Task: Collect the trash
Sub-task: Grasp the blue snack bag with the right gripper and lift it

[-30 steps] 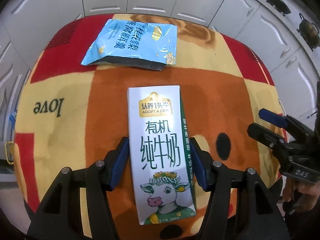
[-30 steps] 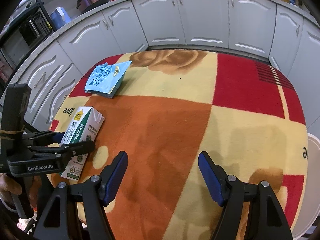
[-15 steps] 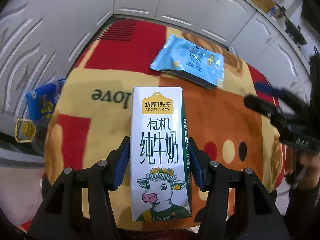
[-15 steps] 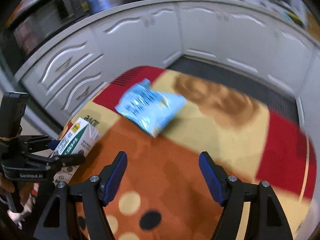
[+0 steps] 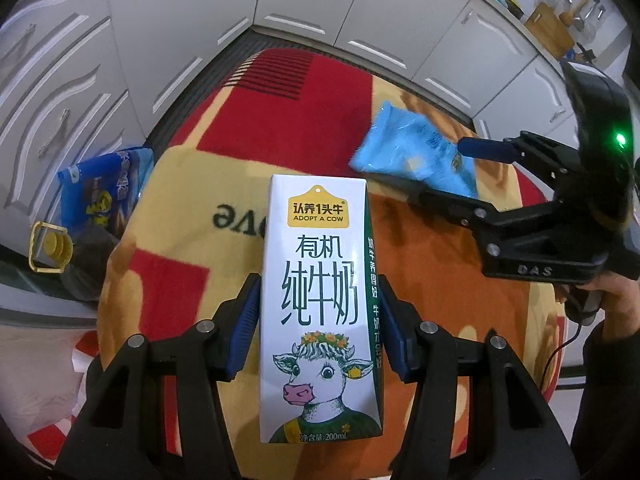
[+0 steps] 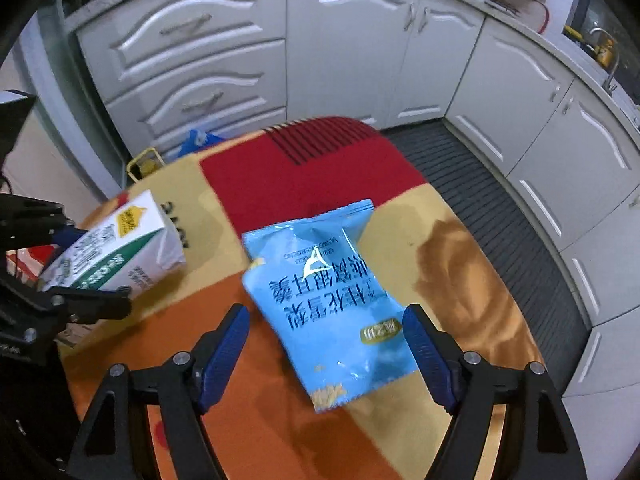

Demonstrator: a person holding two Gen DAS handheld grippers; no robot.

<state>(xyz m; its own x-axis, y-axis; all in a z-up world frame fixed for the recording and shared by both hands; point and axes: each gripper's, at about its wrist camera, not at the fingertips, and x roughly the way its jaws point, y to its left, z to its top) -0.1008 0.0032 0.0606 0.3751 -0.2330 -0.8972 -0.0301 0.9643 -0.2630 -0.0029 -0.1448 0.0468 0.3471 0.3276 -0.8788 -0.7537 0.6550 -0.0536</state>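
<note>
While my left wrist camera looks down, I have the left gripper (image 5: 316, 332) clamped on the milk carton (image 5: 320, 304), blue pads pressed to its two narrow sides about halfway along, and the carton is lifted clear of the patterned blanket (image 5: 188, 248). It is a smooth, light box held only at mid-body, so I judge that a quick swing could let it pivot or slide out between the pads. Off the blanket's far left edge I see a blue bag (image 5: 100, 188) and a yellow-capped bottle (image 5: 50, 250) down on the floor; whether either is the trash spot, I cannot tell. At the right edge my right gripper (image 5: 452, 172) reaches over the blue snack packet (image 5: 408, 156).

Switching to the right wrist camera, the right gripper (image 6: 326, 354) has just been opening, and its jaws now stand wide on either side of the snack packet (image 6: 324, 300), not touching it. That packet lies flat and crinkly on the blanket (image 6: 460, 264). My worry: closing from here could pinch blanket pile with the film, or skate the packet forward. The carton (image 6: 116, 252) hangs close at left in the left gripper (image 6: 72, 268), so a collision is possible.
</note>
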